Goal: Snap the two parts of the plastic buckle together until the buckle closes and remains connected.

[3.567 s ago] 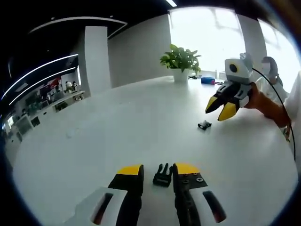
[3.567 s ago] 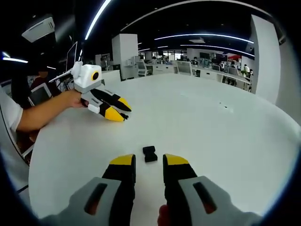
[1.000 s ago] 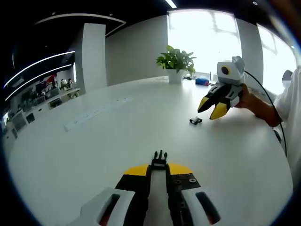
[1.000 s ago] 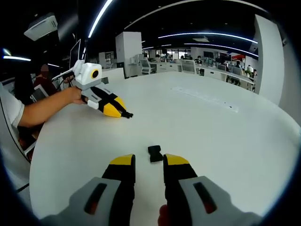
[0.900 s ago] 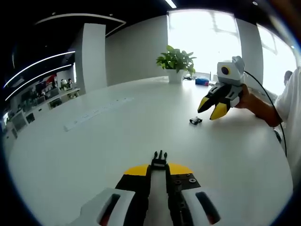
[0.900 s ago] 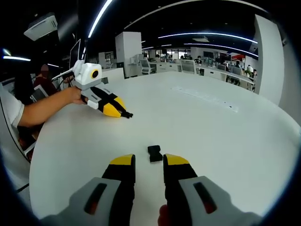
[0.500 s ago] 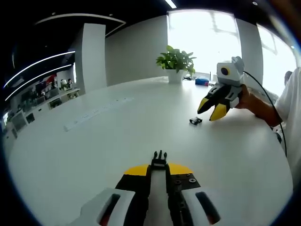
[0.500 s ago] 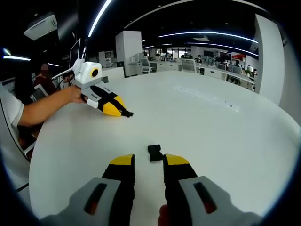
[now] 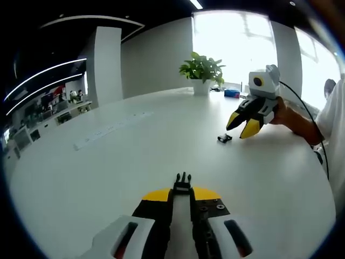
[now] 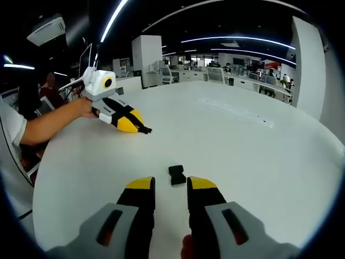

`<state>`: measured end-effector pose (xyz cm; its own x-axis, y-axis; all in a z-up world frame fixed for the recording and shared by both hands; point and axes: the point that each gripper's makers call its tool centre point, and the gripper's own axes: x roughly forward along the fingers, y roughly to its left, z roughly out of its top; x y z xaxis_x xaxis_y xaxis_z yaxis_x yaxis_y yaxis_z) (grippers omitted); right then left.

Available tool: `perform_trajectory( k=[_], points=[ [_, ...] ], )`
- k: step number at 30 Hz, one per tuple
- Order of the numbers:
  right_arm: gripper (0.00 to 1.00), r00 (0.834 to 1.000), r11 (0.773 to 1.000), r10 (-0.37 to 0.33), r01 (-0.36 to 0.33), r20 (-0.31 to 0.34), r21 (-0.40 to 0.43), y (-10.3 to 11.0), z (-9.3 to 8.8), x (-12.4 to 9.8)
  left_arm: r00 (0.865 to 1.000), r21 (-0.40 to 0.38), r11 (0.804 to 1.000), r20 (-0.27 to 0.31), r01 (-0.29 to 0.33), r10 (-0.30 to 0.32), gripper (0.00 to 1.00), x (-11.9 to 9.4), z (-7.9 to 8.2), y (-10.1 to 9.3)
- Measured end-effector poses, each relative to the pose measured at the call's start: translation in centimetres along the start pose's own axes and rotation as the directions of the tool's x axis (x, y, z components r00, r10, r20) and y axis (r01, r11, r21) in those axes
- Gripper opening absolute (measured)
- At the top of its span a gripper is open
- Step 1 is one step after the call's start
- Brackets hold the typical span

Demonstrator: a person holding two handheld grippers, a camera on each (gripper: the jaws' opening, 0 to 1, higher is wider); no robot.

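Pronged buckle half (image 9: 183, 183) pinched between left gripper (image 9: 181, 195) jaws, prongs poking past tips toward 12 o'clock. Socket half (image 10: 177, 175) flat on white table (image 10: 259, 156), just beyond right gripper (image 10: 171, 186), whose jaws stand apart, not touching it. In left gripper view, socket half (image 9: 224, 138) lies at 2 o'clock under right gripper (image 9: 245, 123). Potted plant (image 9: 205, 71) and blue box (image 9: 232, 93) at far table edge, 12 to 1 o'clock. Nothing between halves. Left gripper (image 10: 141, 128) held level, low over table at 10 o'clock, forearm (image 10: 51, 128) behind.

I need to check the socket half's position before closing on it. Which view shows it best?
The right gripper view: the socket half lies on the table just ahead of the open right gripper. The left gripper view shows it small and distant.
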<state>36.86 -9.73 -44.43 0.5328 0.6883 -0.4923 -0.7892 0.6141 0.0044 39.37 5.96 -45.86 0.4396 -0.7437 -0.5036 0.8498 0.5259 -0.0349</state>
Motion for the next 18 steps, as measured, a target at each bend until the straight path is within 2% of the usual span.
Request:
perform_trajectory(
  k=[18],
  points=[
    [0.21,1.0,1.0,-0.008,0.007,-0.014,-0.017,-0.52,-0.59,0.42,1.0,0.007,1.0,0.006,0.003,-0.003,0.13,0.27,0.21,-0.07]
  ],
)
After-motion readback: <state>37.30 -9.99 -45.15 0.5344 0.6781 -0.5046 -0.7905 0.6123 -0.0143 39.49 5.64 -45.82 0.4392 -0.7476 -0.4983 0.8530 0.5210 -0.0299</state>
